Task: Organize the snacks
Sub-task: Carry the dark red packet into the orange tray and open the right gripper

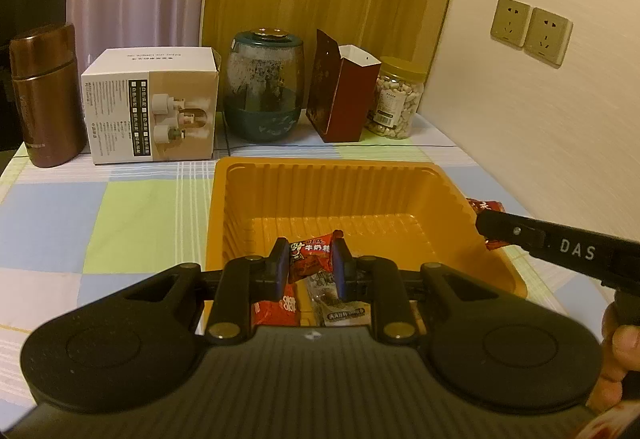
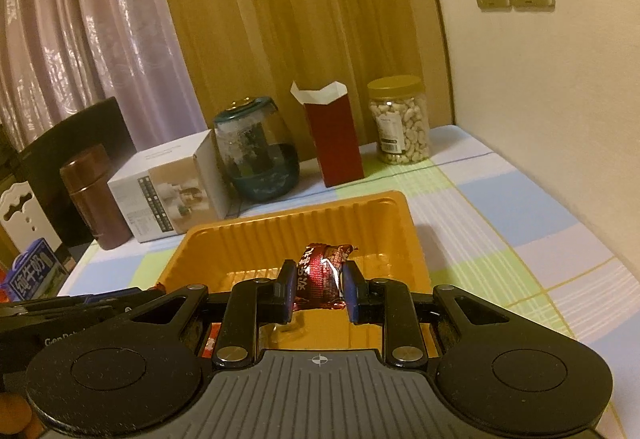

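Orange tray [image 1: 440,183] sits mid-table as the drop target. Both claws hang over it: left gripper [image 1: 310,261] clamped on a red milk candy [image 1: 314,251], right gripper [image 2: 320,289] clamped on a dark red snack [image 2: 320,271], ready to release

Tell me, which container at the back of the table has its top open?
The dark red carton. Its white flaps stick up, open. The peanut jar beside it wears a yellow lid, and the white box and brown flask are closed.

Red candy packet [image 1: 311,254] and dark-red wrapped snack [image 2: 320,273], both above orange tray [image 1: 256,199]
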